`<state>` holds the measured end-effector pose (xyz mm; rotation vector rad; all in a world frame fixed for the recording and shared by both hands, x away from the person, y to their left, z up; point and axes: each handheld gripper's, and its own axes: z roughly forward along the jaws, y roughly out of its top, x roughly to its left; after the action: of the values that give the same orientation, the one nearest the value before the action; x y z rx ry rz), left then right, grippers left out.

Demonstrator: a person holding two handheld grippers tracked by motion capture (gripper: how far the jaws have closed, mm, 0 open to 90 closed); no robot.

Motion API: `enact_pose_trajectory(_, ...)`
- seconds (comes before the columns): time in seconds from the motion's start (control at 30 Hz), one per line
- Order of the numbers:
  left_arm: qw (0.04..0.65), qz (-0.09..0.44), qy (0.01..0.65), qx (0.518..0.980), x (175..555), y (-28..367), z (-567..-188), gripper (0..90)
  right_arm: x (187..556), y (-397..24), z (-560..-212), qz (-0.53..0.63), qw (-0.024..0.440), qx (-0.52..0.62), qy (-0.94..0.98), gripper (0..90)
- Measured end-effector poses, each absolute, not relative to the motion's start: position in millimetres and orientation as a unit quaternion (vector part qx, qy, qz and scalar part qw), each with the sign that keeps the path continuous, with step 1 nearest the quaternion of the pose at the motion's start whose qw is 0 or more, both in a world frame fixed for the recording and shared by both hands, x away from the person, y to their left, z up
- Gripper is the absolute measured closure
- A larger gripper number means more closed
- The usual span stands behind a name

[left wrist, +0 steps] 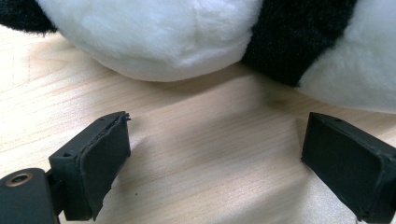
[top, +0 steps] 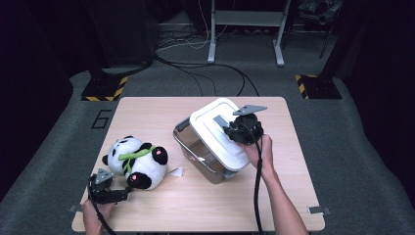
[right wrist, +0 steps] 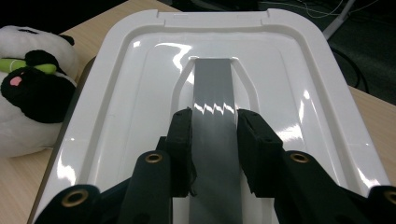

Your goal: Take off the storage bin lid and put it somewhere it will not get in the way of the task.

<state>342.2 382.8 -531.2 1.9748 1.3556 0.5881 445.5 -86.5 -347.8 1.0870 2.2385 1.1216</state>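
A: High view: right gripper (top: 234,128) clamps the grey handle (top: 220,120) of the white lid (top: 215,134), askew over the box (top: 195,155) mid-table. Lift level.

B: Left gripper view: left gripper (left wrist: 215,158) open, panda (left wrist: 187,37) just ahead, cropped.

A: Right gripper view: box hidden under lid.

Left gripper (top: 125,195) at seven o'clock, held level, jaws wide apart. Right gripper (top: 226,128) at two o'clock, jaws clamped, forearm extended.

Panda (top: 137,160) beside box (top: 195,149); near edge free
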Motion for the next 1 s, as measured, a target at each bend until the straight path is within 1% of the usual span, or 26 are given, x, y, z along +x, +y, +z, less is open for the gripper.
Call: enact_pose_trajectory(1.0, 0.331, 0.225, 0.519, 0.755, 342, 383, -531, 7.2, 441, -154, -352, 0.393, 0.227, 0.45, 0.769, 66.8)
